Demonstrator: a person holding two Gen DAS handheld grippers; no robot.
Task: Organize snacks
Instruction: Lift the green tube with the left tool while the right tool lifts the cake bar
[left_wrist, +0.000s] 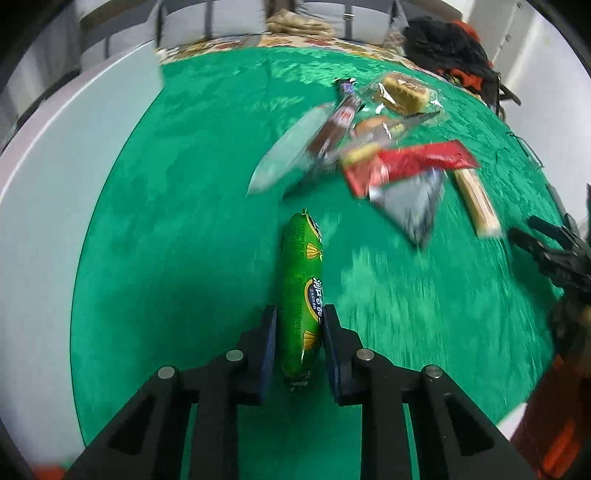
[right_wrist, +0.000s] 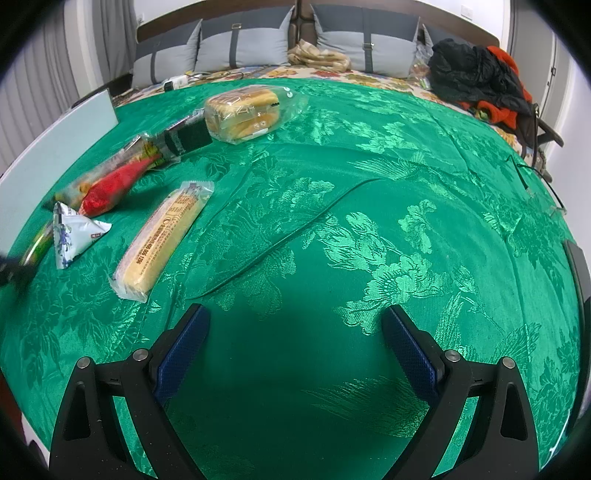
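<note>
My left gripper (left_wrist: 299, 314) is shut on a green sausage-shaped snack pack (left_wrist: 302, 280), held lengthwise between the pads above the green cloth (left_wrist: 184, 221). Beyond it lies a pile of snacks: a red wrapper (left_wrist: 413, 162), a grey-white pouch (left_wrist: 410, 206), a brown bar (left_wrist: 336, 125), a bread pack (left_wrist: 402, 94) and a long biscuit pack (left_wrist: 476, 203). My right gripper (right_wrist: 295, 317) is open and empty over bare cloth. In the right wrist view the biscuit pack (right_wrist: 162, 236), pouch (right_wrist: 74, 232), red wrapper (right_wrist: 114, 188) and bread pack (right_wrist: 243, 110) lie to the left.
A white board (left_wrist: 55, 184) lies along the cloth's left edge. Dark and orange clothes (right_wrist: 476, 81) are heaped at the far right. Grey pillows (right_wrist: 240, 40) stand at the back. A thin cable (right_wrist: 295, 232) runs across the cloth.
</note>
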